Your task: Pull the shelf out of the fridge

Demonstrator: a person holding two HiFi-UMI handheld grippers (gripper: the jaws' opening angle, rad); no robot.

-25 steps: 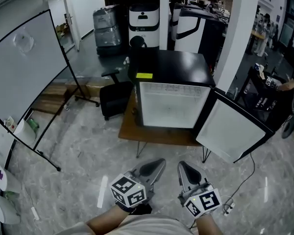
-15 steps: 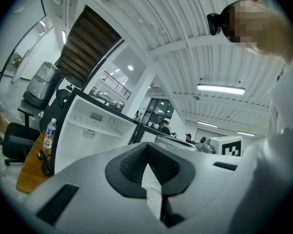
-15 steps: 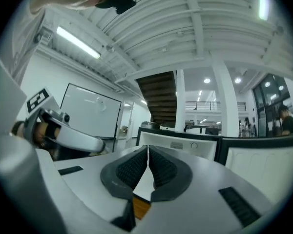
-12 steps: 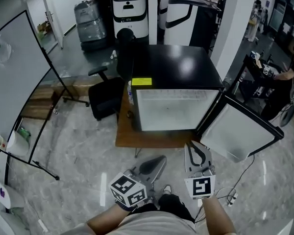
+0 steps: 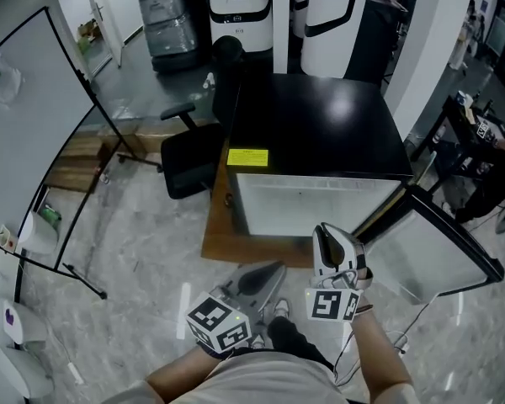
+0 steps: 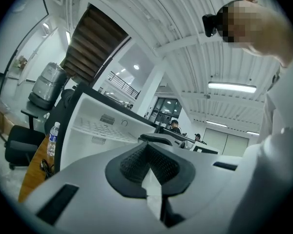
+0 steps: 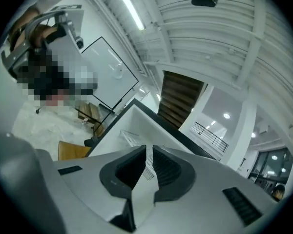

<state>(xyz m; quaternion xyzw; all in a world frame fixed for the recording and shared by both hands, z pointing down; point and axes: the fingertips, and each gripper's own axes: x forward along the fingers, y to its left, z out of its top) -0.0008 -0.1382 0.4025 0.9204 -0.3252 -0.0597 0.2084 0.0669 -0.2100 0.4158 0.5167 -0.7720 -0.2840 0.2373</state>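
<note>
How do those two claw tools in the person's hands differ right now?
The right gripper is held forward by the open fridge; the left gripper hangs back, low over the floor. The right points straight at the fridge; the left slants rightward. Both are shut and empty.

- Whiteboard (image 5: 25, 99) on a stand, far left.
- Black office chair (image 5: 189, 154), just beside the table's left edge.
- Low wooden table (image 5: 221, 236); bottle (image 6: 51, 139) upright near its left edge.
- White machines (image 5: 240, 11) behind.
</note>
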